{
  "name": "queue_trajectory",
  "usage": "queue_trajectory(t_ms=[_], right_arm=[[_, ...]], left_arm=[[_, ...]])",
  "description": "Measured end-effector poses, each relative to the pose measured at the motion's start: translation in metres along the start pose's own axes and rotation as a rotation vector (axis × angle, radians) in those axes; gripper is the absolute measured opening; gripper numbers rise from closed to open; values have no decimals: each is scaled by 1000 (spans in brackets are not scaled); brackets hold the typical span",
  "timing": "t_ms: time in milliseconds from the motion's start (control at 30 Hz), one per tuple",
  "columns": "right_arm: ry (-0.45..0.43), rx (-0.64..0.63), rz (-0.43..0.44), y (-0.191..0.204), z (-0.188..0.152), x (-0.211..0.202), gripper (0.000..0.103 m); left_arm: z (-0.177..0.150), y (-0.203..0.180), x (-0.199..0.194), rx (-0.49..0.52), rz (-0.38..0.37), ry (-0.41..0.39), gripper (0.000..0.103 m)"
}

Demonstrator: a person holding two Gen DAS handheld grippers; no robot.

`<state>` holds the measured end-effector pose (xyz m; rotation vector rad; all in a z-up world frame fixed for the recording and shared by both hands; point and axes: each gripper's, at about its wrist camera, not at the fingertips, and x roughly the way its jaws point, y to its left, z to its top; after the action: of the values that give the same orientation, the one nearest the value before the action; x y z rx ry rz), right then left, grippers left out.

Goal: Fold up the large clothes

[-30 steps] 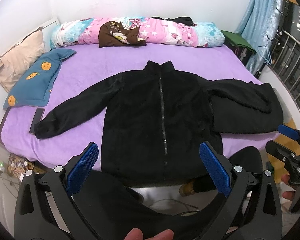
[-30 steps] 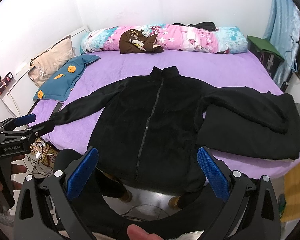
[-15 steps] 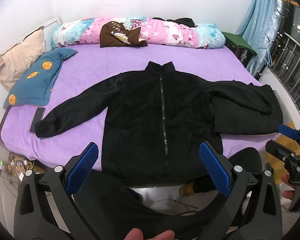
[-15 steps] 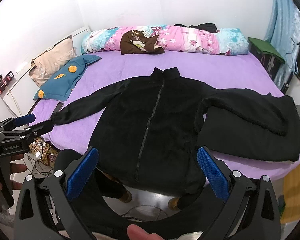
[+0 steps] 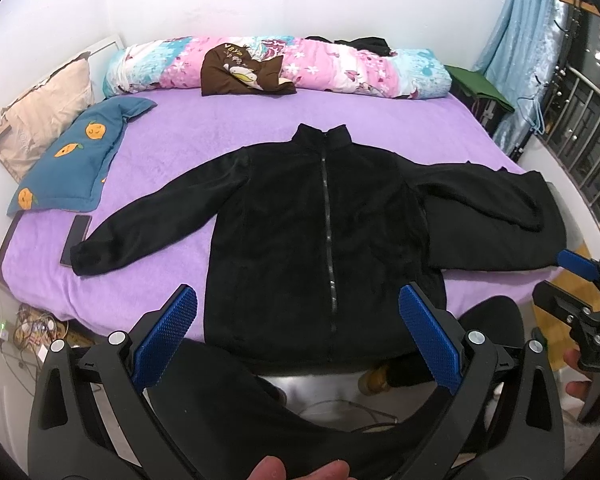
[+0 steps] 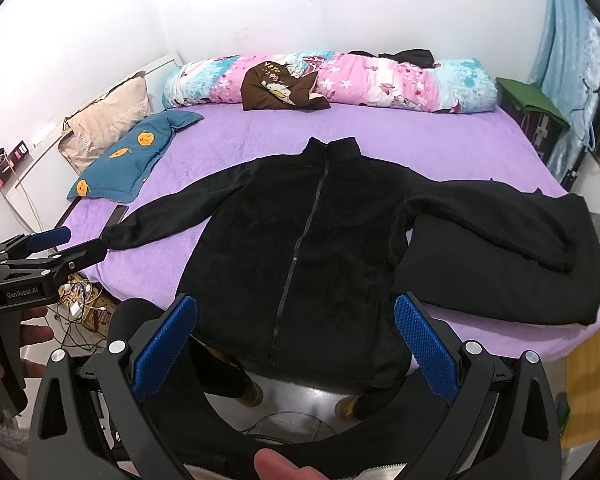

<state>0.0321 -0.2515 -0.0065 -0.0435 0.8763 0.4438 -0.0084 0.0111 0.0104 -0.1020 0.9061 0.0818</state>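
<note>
A black zip-up fleece jacket [image 5: 324, 240] lies flat and face up on the purple bed [image 5: 228, 136], collar at the far side, hem hanging over the near edge. Its left sleeve stretches out to the left. Its right sleeve lies over a folded black garment [image 5: 500, 232] at the right. The jacket also shows in the right wrist view [image 6: 300, 252]. My left gripper [image 5: 300, 320] is open and empty, held back from the hem. My right gripper [image 6: 296, 328] is open and empty, also in front of the hem.
A blue pillow [image 5: 72, 168] and a beige pillow [image 5: 40, 120] lie at the bed's left. A rolled floral quilt [image 5: 340, 68] with a brown garment [image 5: 240, 76] lies along the far side. A phone [image 5: 75, 239] sits by the left cuff. Cables [image 5: 32, 328] lie on the floor at the left.
Both views have shifted very slightly; the jacket and both open grippers stay as they were.
</note>
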Motion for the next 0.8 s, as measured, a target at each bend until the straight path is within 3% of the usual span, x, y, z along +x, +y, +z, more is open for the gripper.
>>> queue_trajectory(t_ms=[333, 533, 700, 800], right_arm=[[-1, 1, 1, 0, -1, 0, 98], [-8, -16, -1, 5, 8, 3, 98], [-31, -37, 19, 14, 18, 5, 98], [-65, -50, -19, 22, 25, 3, 98]], left_arm=[[-2, 2, 0, -6, -9, 3, 97], [-2, 11, 5, -76, -80, 18, 97], [-2, 20, 8, -103, -29, 1, 97], [-4, 25, 10, -93, -2, -13, 97]])
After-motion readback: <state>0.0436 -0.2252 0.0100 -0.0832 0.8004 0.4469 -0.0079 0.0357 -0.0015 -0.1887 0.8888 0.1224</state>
